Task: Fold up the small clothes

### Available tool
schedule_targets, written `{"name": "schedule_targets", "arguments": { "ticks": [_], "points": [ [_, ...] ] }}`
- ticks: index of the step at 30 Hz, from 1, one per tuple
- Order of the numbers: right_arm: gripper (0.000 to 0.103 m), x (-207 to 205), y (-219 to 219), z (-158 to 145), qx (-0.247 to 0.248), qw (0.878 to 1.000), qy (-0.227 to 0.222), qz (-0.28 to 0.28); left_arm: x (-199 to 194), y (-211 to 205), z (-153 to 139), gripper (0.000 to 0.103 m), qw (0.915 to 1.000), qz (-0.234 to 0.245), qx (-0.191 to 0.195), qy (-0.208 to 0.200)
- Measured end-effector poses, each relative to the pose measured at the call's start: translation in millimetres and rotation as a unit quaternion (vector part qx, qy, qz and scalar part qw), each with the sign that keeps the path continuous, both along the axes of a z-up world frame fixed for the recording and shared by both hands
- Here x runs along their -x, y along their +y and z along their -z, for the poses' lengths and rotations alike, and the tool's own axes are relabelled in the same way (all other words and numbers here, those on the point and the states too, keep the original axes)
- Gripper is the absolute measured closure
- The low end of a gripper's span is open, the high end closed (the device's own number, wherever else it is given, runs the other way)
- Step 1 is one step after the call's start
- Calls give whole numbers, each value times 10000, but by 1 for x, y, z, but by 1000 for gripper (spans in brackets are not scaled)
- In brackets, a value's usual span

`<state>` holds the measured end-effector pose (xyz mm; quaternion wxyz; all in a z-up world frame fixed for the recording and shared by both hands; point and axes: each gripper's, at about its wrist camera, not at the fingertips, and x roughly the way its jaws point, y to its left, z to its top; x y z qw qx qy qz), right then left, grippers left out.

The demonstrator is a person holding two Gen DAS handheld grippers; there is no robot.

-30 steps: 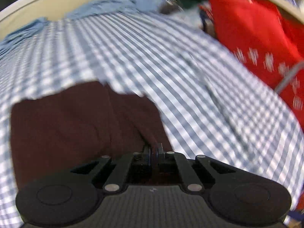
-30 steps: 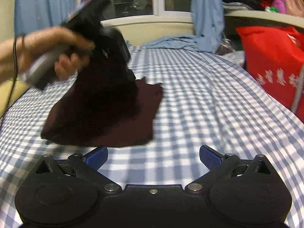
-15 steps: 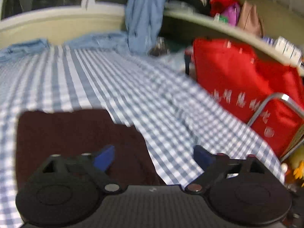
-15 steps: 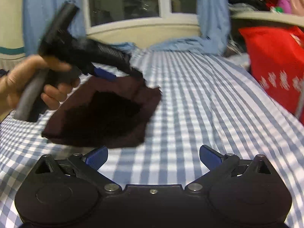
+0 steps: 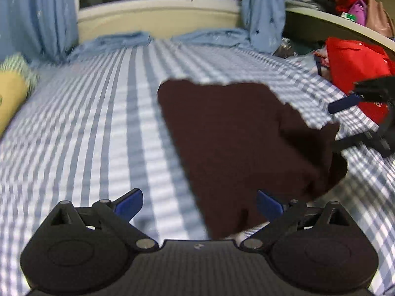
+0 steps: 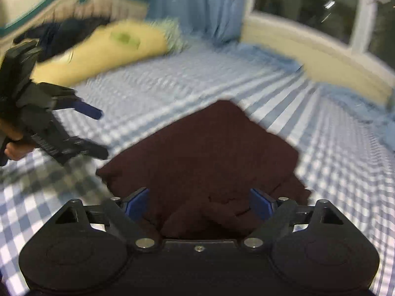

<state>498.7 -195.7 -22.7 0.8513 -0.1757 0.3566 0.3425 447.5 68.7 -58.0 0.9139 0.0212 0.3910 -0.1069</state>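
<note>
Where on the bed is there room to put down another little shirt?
Free: the blue-and-white checked sheet between the dark maroon garment and the yellow fringed pillow, up to the crumpled light-blue fabric. Crowded: the red bag side.

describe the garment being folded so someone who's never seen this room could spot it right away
Start at the bed with the blue-and-white checked sheet below the window. Near its middle lies a dark maroon garment, folded into a rough rectangle with a rumpled edge. It is the only dark, plain cloth on the sheet; the yellow pillow sits off to one side.
</note>
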Motion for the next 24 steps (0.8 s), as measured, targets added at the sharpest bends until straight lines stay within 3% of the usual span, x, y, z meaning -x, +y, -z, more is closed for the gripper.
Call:
{"name": "schedule_targets", "arguments": {
  "ticks": [2, 4, 5, 6, 8, 11, 14, 17, 20, 22, 23, 24],
  "points": [
    [34, -25, 6, 5, 321, 9982, 495, -115, 6, 12, 5, 3, 9999, 22, 73, 101],
    [53, -42, 5, 11, 435, 9923, 1156, -105, 7, 19, 7, 3, 9999, -4, 86, 87],
    [75, -51, 2, 16, 397, 9858, 1631, -34, 8, 23, 5, 3, 9999, -7, 104, 70],
    [84, -52, -1, 17, 336, 9826, 1824, 59, 8, 26, 3, 4, 9999, -1, 137, 54],
    [88, -44, -9, 11, 134, 9844, 1746, 183, 8, 26, -3, 3, 9998, -28, 181, -2],
    [89, -23, -38, -20, -887, 9874, 1268, 340, -1, 15, -7, 4, 9998, -89, 114, -142],
    [90, 5, -80, -23, -1898, 9760, 920, 538, -15, -4, 1, 3, 9995, -169, -181, -171],
    [89, 16, -113, 33, -2040, 9617, 1373, 1211, -26, -15, 20, 4, 9989, -189, -411, 88],
    [79, 28, -134, 81, -2259, 9407, 1826, 1752, -28, -19, 30, 3, 9986, -218, -466, 149],
    [69, 37, -144, 75, -2592, 9329, 1718, 1815, -28, -17, 28, 3, 9987, -231, -423, 150],
    [60, 38, -149, 63, -2671, 9330, 1530, 1865, -28, -17, 28, 4, 9988, -215, -408, 165],
    [57, 35, -153, 51, -2701, 9344, 1347, 1894, -27, -17, 27, 4, 9988, -201, -423, 160]
  ]
}}
